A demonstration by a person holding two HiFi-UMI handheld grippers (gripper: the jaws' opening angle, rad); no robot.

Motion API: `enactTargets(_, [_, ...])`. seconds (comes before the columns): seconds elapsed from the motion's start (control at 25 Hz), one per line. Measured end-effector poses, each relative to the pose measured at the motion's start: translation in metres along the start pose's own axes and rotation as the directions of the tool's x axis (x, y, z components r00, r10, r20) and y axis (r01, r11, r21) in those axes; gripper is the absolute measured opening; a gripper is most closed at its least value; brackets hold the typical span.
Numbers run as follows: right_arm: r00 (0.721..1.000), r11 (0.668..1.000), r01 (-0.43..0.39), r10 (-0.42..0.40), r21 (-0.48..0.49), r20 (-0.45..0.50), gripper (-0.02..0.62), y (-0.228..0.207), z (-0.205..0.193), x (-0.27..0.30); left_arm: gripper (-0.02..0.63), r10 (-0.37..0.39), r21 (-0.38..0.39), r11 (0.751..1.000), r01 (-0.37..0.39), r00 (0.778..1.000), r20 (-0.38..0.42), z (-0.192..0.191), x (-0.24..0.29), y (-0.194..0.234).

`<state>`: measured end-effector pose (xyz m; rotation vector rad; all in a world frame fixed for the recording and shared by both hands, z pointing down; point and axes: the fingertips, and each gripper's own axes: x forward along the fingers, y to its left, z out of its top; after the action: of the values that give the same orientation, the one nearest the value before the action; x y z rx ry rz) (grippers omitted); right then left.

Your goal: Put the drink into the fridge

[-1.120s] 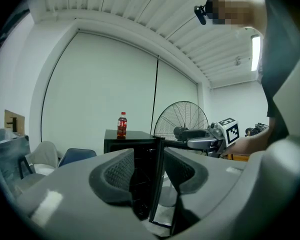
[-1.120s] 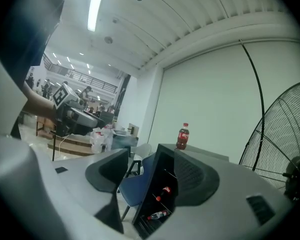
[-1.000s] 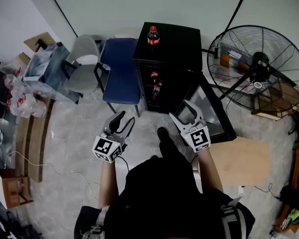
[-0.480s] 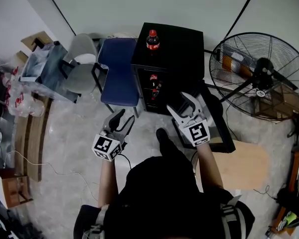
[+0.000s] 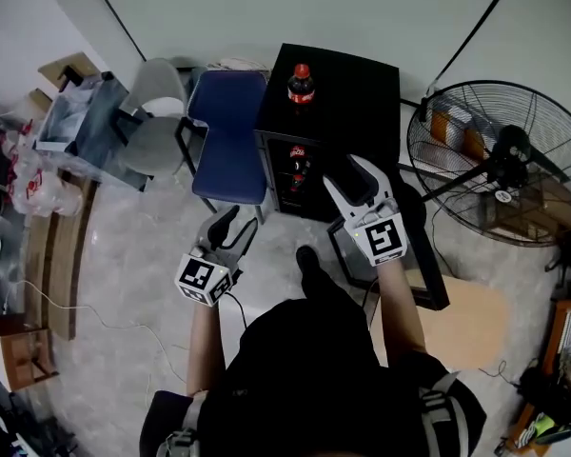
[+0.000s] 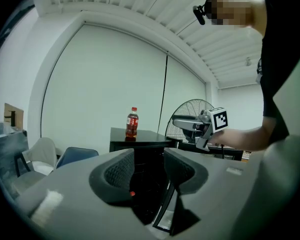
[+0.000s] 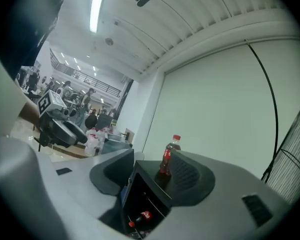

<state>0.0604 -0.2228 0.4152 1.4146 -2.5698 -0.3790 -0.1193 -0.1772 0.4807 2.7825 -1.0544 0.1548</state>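
**Cola bottle on the fridge top, out of both grippers' reach**

Cola bottle (image 5: 301,83) stands upright on the black top of the fridge (image 5: 362,84), near that top's far left corner in the head view. Nothing touches it.

The right gripper (image 5: 347,174) is raised in front of the fridge, with the bottle at about 11 o'clock from its tips and well apart from them. In the right gripper view the bottle shows through the gap between the jaws, just beside the right-hand pad's edge, but it stands far beyond them. These jaws have just been closing. They are still apart, with no thing between the pads.

The left gripper (image 5: 240,227) is held lower and nearer the person, with the bottle at roughly 1 o'clock from it and farther off. Its jaws stand apart with a narrow gap, and only the dark fridge front shows through it.

The fridge door (image 5: 428,272) hangs open at about 5 o'clock of the cabinet. More bottles (image 5: 298,165) with red labels lie on the shelves inside. A blue chair (image 5: 230,131) stands at 9 o'clock of the fridge and a large fan (image 5: 500,160) at 3 o'clock.
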Motion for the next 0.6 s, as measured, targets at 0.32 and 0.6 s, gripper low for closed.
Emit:
enactTargets(0.32, [0.999, 0.999, -0.039, 0.038, 0.028, 0.017, 0.201, -0.018, 0.003, 0.039, 0.186, 0.052, -0.014, 0.999, -0.052, 0.999, -0.002, 0.005, 0.005, 0.02])
enactTargets(0.6, [0.997, 0.985, -0.077, 0.077, 0.157, 0.006, 0.184, -0.039, -0.005, 0.082, 0.186, 0.102, -0.015, 0.995, -0.102, 0.995, -0.004, 0.009, 0.008, 0.031])
